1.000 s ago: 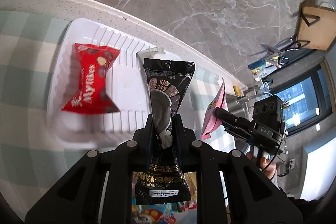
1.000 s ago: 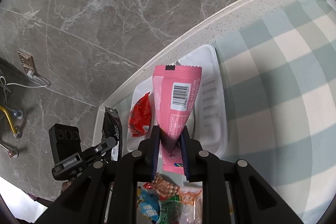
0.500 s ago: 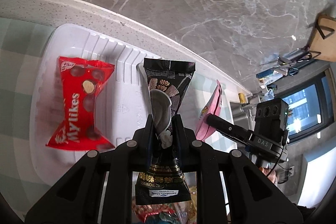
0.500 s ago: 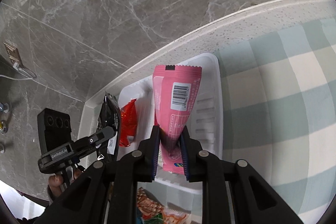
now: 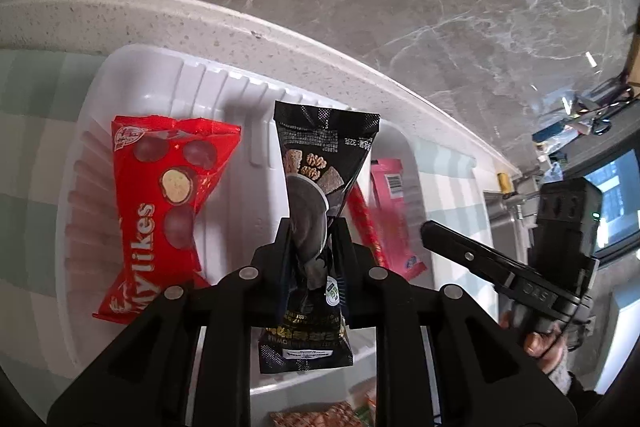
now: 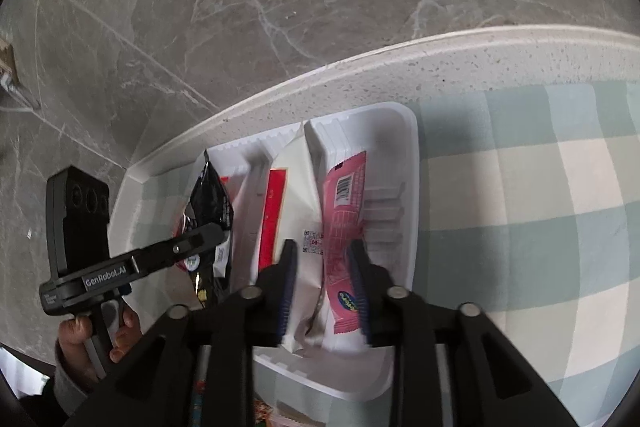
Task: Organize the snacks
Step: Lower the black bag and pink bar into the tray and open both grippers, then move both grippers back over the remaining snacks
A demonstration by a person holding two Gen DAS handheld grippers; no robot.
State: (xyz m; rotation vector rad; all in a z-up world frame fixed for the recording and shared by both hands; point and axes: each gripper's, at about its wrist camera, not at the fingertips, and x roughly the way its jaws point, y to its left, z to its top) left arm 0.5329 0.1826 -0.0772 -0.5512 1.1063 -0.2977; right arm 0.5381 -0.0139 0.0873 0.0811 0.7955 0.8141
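Observation:
A white ribbed tray (image 5: 132,67) holds a red Mylikes packet (image 5: 160,203) in its left compartment. My left gripper (image 5: 312,227) is shut on a black nut-snack packet (image 5: 316,163), held upright over the tray's middle; its jaws are starting to open. My right gripper (image 6: 322,251) is opening. The pink packet (image 6: 344,211) lies loose between its spread fingers in the tray's (image 6: 412,131) right compartment, pads off it. The left wrist view shows the pink packet (image 5: 390,195) resting there. The black packet (image 6: 210,199) also shows in the right wrist view.
A white-and-red packet (image 6: 296,187) lies in the compartment beside the pink one. The tray sits on a green-and-white checked cloth (image 6: 540,207), close to the speckled counter edge (image 6: 440,67) and a marble wall. More snack packets (image 5: 320,417) lie near me.
Both grippers came in lower over the tray. The right jaws spread and the pink packet dropped from upright to lying in the right compartment. The black packet stays gripped.

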